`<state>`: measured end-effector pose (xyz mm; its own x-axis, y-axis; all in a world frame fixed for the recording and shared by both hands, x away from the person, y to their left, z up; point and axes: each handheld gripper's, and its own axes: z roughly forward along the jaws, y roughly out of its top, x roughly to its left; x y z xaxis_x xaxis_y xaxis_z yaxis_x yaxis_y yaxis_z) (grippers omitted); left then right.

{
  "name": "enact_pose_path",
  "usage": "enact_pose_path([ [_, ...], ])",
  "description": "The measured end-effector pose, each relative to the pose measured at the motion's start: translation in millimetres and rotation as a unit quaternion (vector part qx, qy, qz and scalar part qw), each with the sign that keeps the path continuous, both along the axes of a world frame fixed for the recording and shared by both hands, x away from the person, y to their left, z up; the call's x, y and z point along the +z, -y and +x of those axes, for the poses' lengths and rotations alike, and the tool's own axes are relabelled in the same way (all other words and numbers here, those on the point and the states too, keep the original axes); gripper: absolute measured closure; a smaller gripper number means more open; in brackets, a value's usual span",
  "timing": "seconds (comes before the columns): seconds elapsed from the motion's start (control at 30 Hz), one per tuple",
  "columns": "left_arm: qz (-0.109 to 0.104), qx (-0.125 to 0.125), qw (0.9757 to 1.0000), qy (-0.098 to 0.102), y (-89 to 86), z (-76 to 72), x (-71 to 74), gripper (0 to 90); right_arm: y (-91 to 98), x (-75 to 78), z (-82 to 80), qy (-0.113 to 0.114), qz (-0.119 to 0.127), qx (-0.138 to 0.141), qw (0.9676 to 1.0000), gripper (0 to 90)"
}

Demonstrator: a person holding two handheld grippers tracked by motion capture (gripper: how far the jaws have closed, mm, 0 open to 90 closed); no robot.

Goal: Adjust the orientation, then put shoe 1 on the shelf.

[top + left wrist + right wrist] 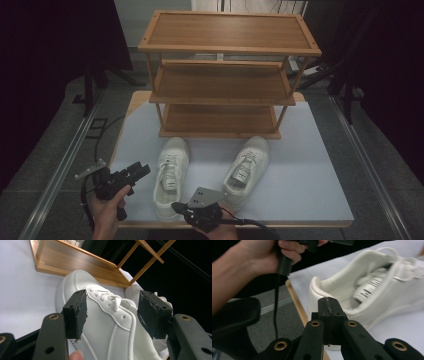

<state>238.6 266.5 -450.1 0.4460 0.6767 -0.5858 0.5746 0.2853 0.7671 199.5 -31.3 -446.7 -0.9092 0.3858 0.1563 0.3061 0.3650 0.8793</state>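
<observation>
- Three wooden shelves make up the rack [227, 75] at the far side of the table [310, 185]; every tier is bare, with nothing standing on it.
- Two white sneakers sit on the table just in front of the rack's lowest tier, toes toward it, well apart from each other.
- Left shoe [171, 175] lies nearer the table's front edge; its opening holds nothing but the tongue with a printed label.
- Right shoe [246, 169] is angled slightly, its open collar toward the person.
- Left gripper [141, 169] hovers just beside the left shoe, jaws spread wide, the shoe's side seen between them but untouched.
- Right gripper [329, 305] has its jaws pressed together, empty, at the left shoe's heel collar.
</observation>
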Motion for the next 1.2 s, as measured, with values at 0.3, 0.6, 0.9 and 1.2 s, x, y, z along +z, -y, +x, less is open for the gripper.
enact_pose_path([
  [0.3, -0.003, 0.001, 1.0000, 0.002, -3.9, -1.0, 0.8, 40.7, -23.0, -1.0, 2.5, 0.010, -0.002, 0.020, 0.9997, 88.4],
  [0.6, -0.003, -0.001, 1.0000, -0.002, -1.2, -0.9, -0.1, 40.4, 38.1, 16.3, 7.9, 0.029, 0.028, -0.043, 0.9983, 75.6],
  [0.9, 0.004, -0.012, 0.9999, -0.005, 8.1, -0.8, -0.4, 39.8, 92.0, 29.9, 15.4, 0.037, 0.048, -0.096, 0.9936, 58.0],
  [1.2, 0.009, -0.039, 0.9991, -0.011, 13.9, 1.4, -3.2, 39.6, 123.6, 35.6, 20.9, 0.041, 0.061, -0.136, 0.9880, 55.4],
])
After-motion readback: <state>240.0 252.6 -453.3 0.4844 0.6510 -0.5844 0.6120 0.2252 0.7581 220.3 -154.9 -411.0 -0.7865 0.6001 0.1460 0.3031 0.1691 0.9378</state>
